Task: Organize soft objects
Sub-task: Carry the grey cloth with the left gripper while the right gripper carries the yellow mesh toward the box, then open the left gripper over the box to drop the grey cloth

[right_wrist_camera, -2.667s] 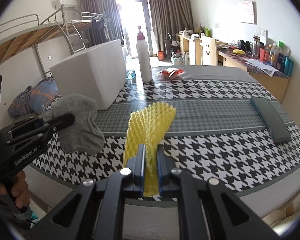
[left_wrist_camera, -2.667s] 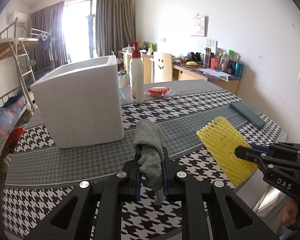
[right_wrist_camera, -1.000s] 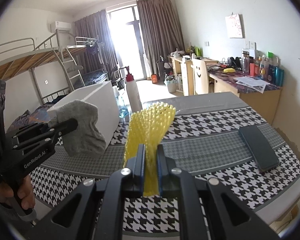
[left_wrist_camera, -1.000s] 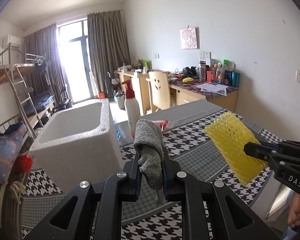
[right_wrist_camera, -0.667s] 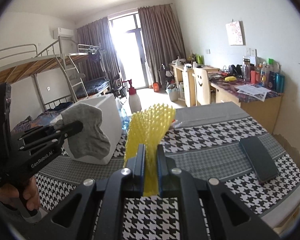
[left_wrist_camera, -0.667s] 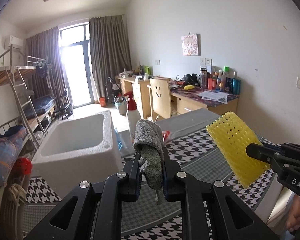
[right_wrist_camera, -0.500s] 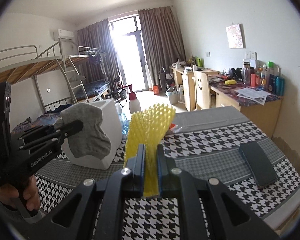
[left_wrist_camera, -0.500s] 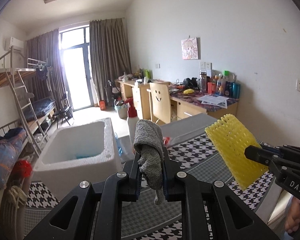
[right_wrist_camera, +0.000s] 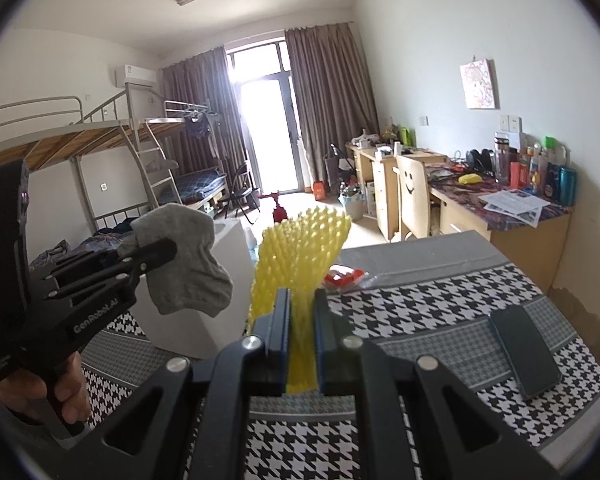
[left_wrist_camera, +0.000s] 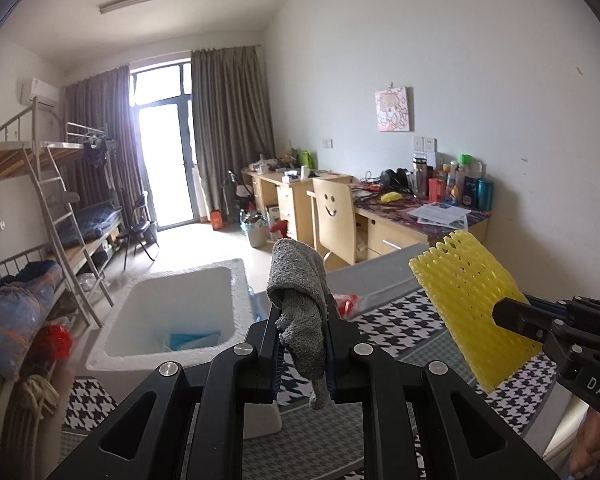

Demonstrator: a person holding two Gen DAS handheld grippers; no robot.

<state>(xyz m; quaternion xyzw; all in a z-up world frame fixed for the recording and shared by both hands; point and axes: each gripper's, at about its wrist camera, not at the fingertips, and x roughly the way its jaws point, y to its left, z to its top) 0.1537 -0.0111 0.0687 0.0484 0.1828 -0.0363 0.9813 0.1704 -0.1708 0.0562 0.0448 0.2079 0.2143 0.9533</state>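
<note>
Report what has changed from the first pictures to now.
Both hand-held grippers rose well above the table, so the left view now looks down into the white foam box. Nothing was let go: the left hand-held gripper stays shut on the grey sock, the right hand-held gripper on the yellow foam net.

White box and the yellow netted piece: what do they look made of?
The white box looks like expanded foam: thick matte walls, rounded rim. The yellow netted piece in the right claw appears to be soft foam mesh with open diamond holes.
</note>
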